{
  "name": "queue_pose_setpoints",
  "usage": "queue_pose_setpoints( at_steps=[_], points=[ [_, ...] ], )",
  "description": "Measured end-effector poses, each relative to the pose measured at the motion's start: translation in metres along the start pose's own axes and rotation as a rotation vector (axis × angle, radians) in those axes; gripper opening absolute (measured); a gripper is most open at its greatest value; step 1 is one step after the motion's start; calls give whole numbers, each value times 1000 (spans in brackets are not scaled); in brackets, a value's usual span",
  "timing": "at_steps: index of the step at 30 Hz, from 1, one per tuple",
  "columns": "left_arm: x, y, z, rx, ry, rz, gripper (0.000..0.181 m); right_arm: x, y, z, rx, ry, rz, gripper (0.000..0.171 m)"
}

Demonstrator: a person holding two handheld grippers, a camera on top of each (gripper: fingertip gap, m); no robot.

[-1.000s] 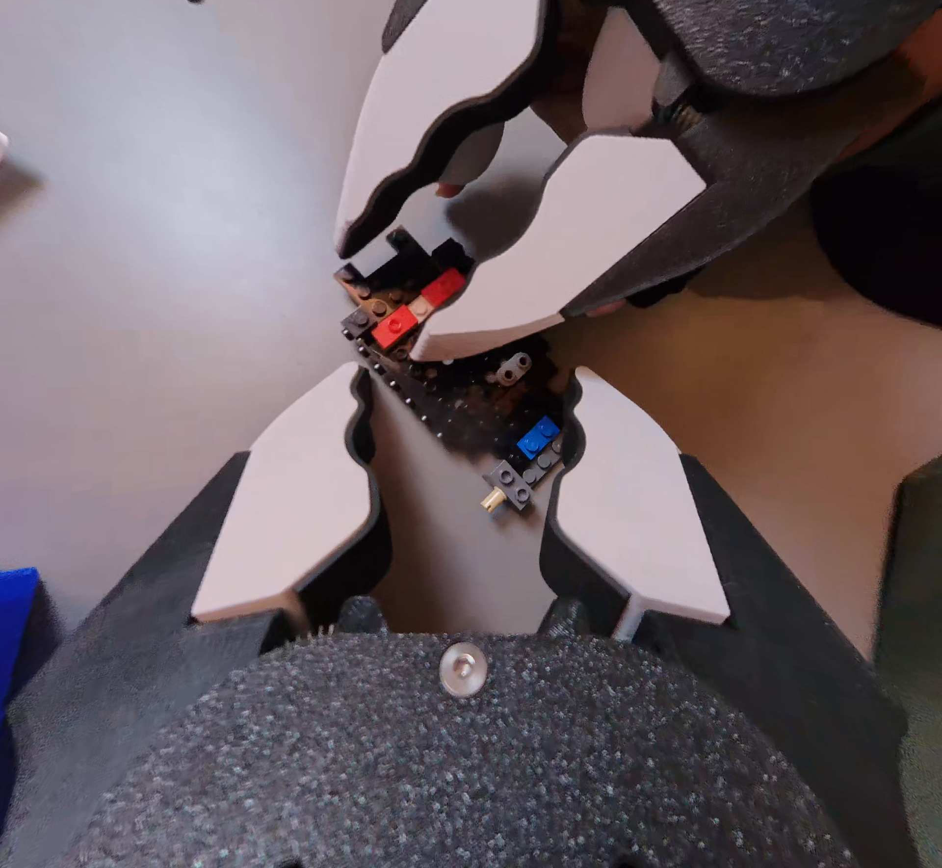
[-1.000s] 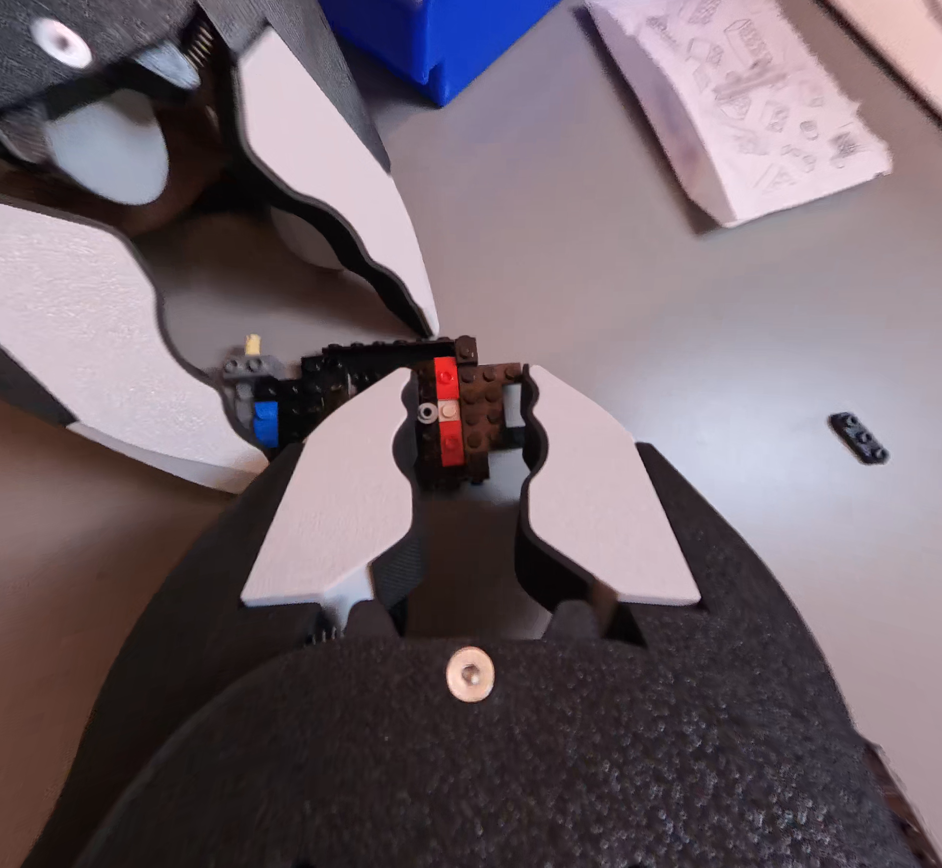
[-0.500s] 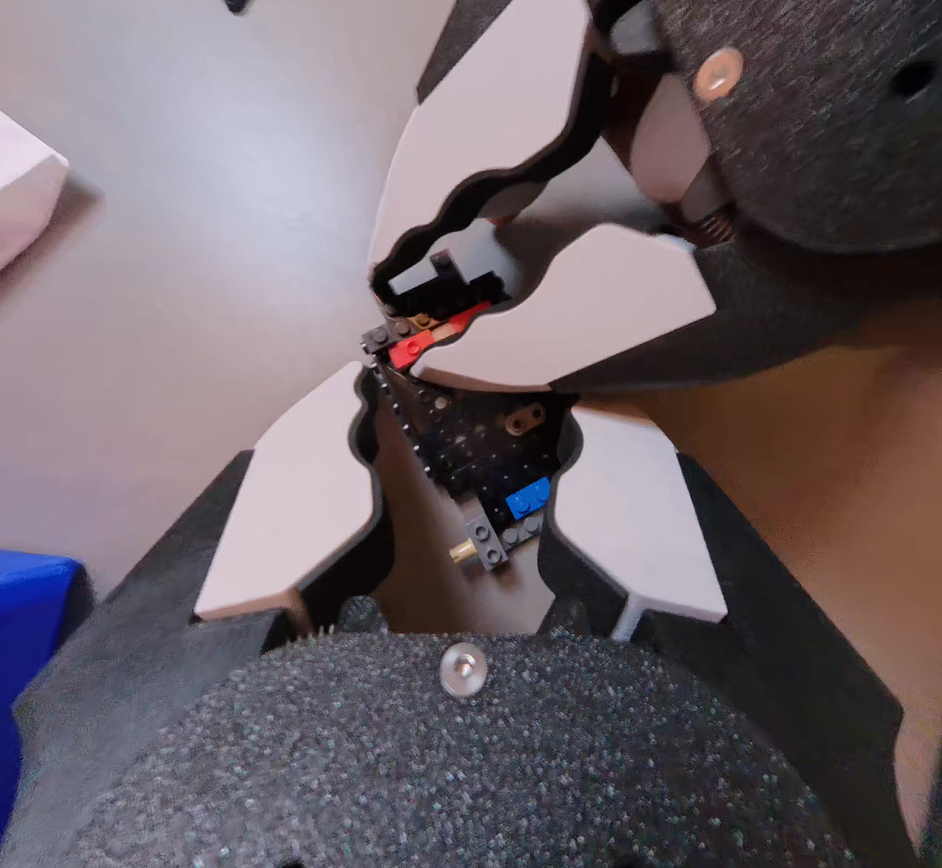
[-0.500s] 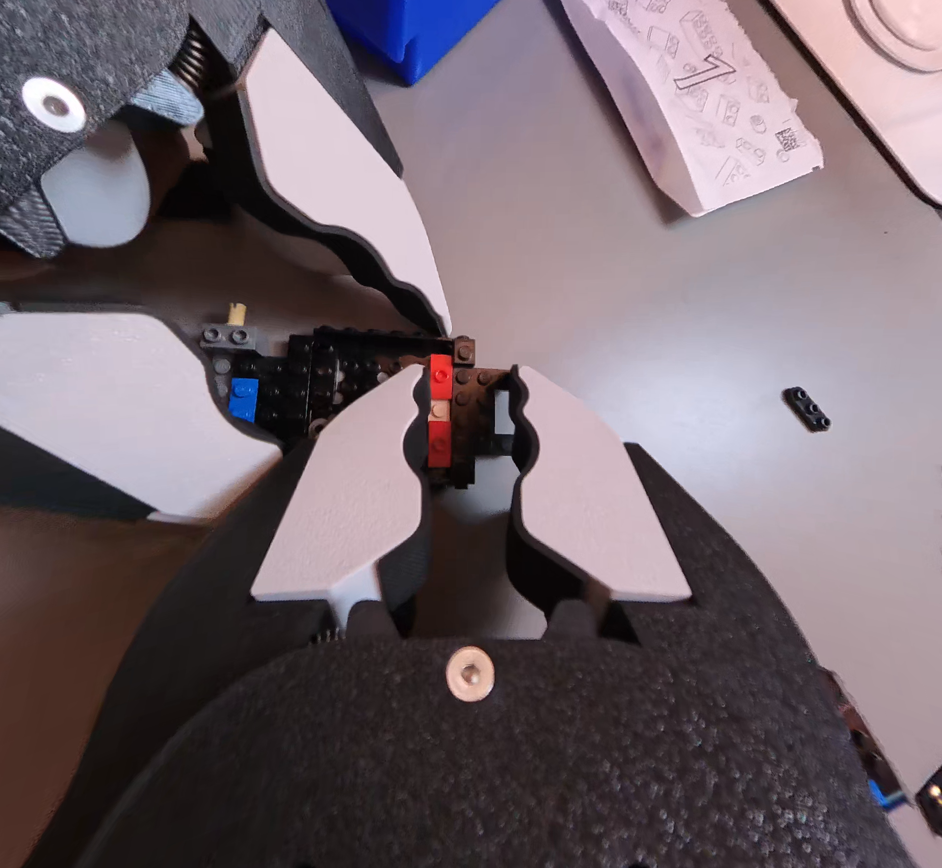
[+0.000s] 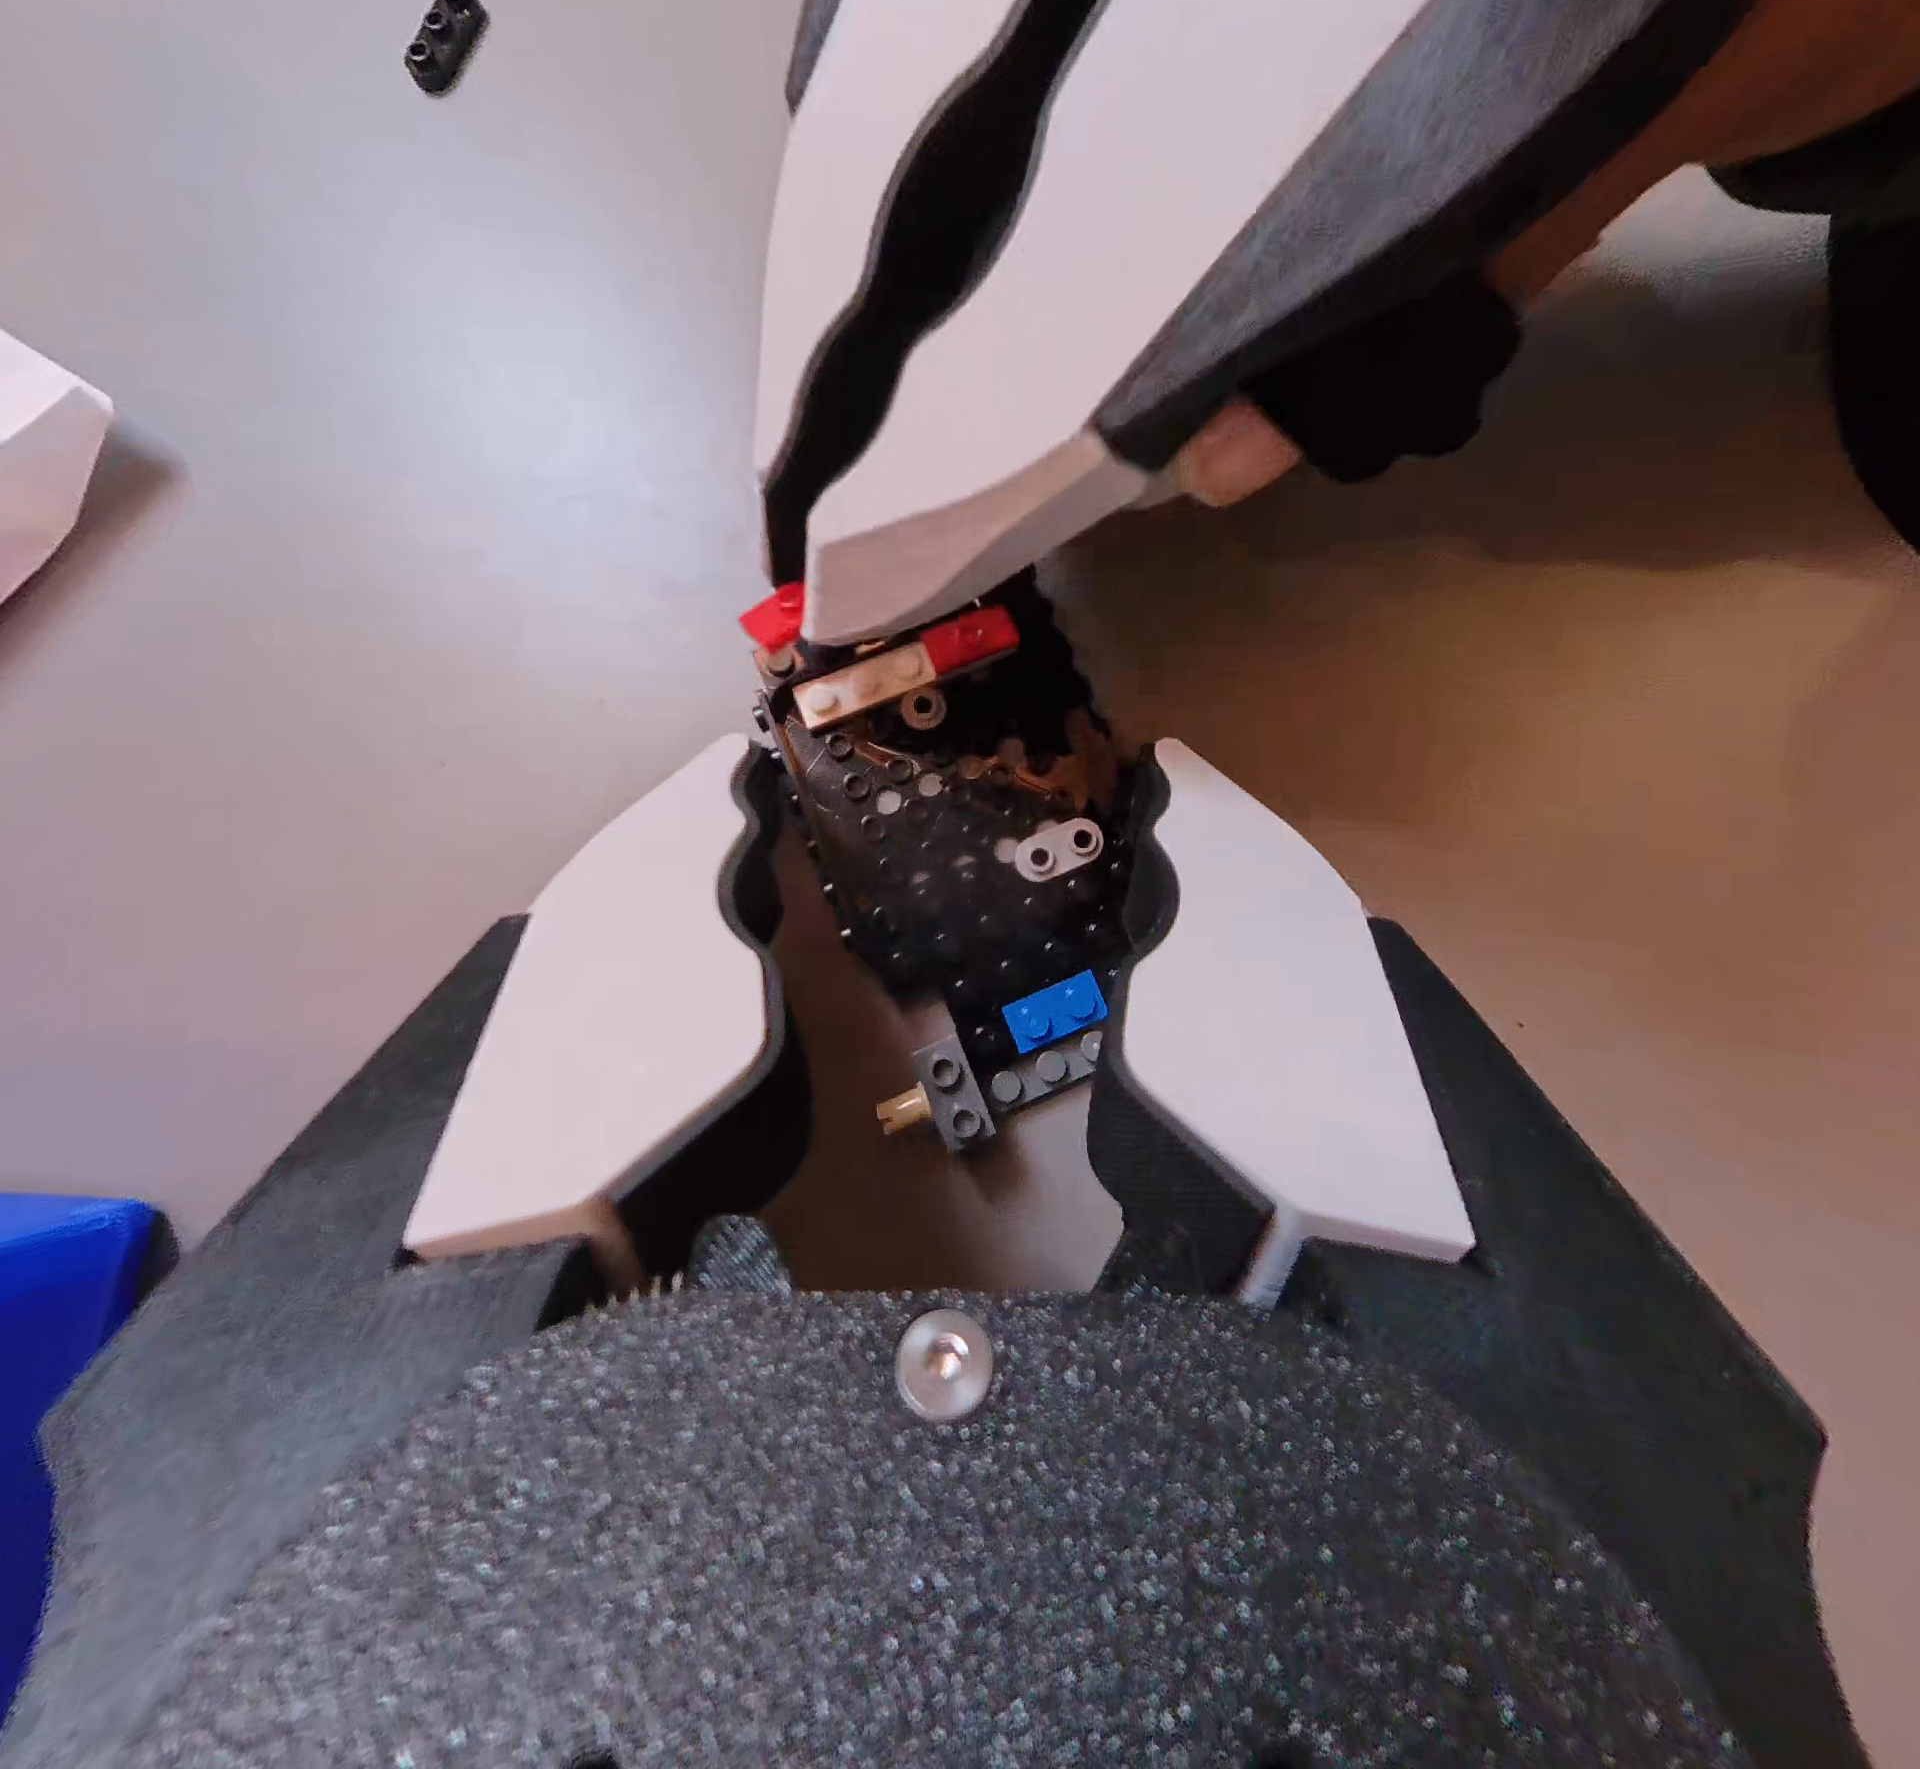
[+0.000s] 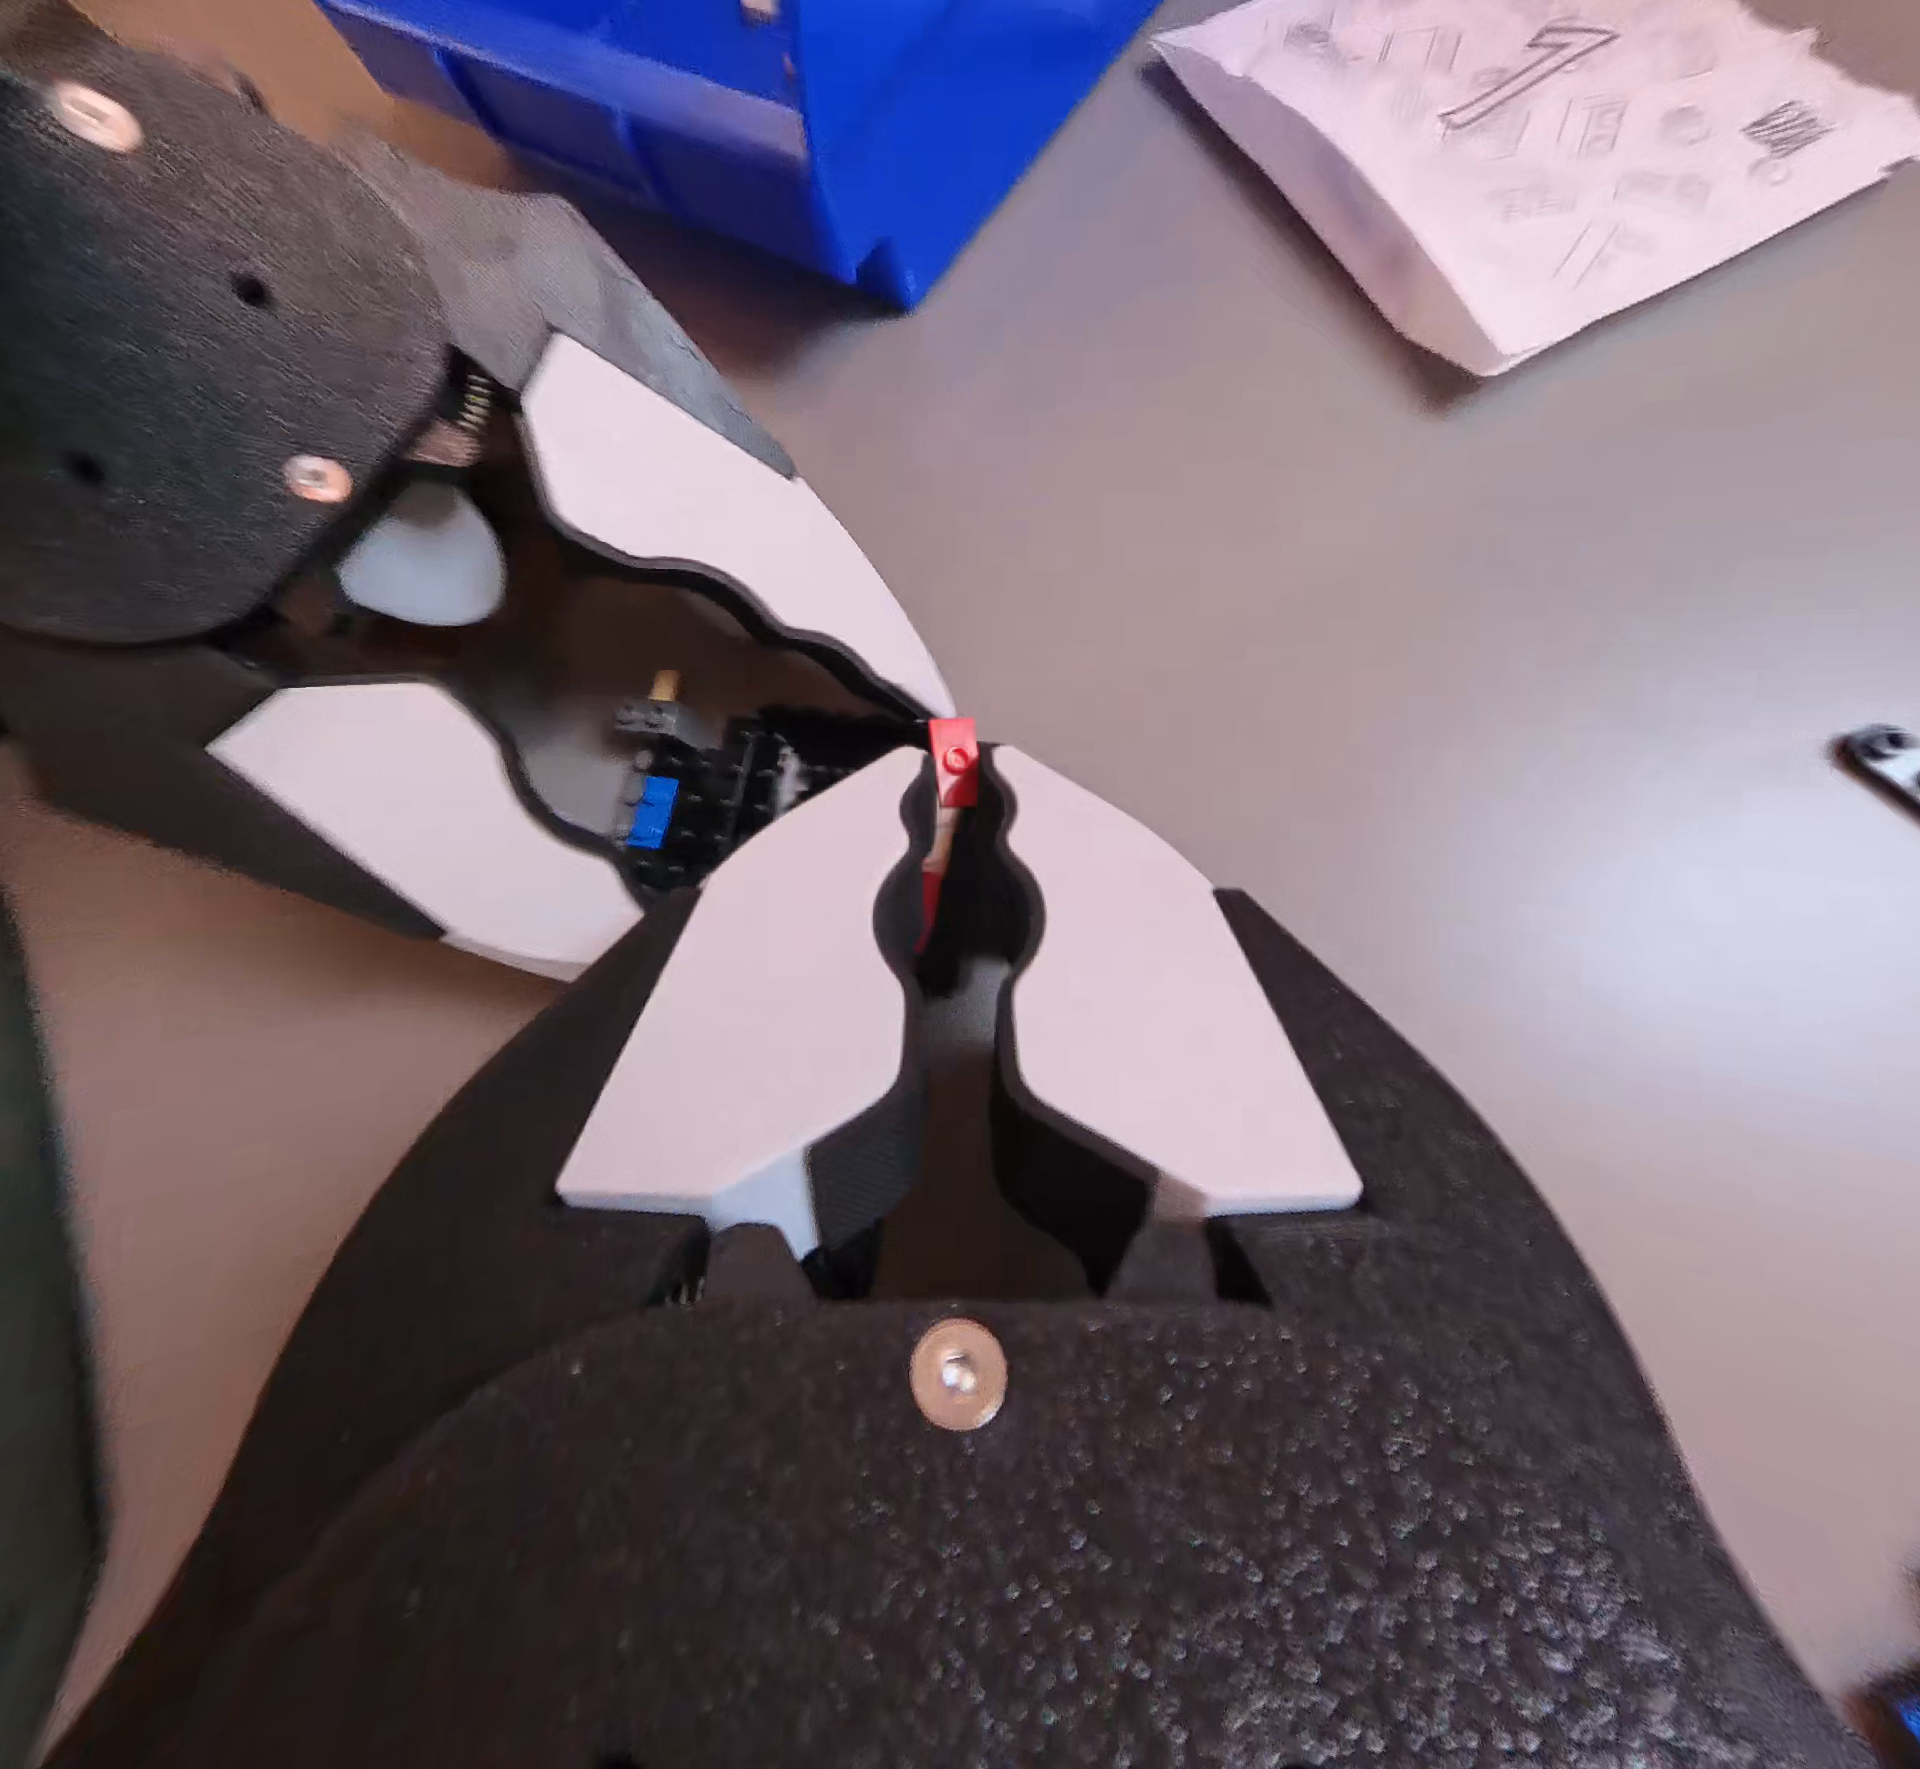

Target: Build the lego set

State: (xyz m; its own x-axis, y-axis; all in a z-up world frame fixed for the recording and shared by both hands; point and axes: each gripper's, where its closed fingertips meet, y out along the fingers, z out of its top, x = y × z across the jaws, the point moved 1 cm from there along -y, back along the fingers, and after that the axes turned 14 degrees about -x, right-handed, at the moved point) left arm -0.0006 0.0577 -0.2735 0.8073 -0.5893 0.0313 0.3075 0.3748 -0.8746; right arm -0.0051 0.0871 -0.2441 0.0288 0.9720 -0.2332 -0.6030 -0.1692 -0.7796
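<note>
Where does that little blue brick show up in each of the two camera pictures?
Left wrist view: the blue brick sits low centre, on the black brick model's near end, by the left gripper's right finger.
Right wrist view: it is left of centre, between the left gripper's fingers.
Shared landmark: the red plate.

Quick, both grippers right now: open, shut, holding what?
Left gripper: shut on the black studded brick assembly.
Right gripper: shut on the same assembly's end with the small red plate.
</note>
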Motion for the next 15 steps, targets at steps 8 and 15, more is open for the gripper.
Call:
queue_pose_setpoints(
  at_steps=[8,15],
  points=[
    [0,-1,-1,18,6,-18,66,12,-21,-6,85,12,-13,8],
    [2,-3,-2,34,28,-36,67,21,-22,-18,46,9,-47,16]
  ],
)
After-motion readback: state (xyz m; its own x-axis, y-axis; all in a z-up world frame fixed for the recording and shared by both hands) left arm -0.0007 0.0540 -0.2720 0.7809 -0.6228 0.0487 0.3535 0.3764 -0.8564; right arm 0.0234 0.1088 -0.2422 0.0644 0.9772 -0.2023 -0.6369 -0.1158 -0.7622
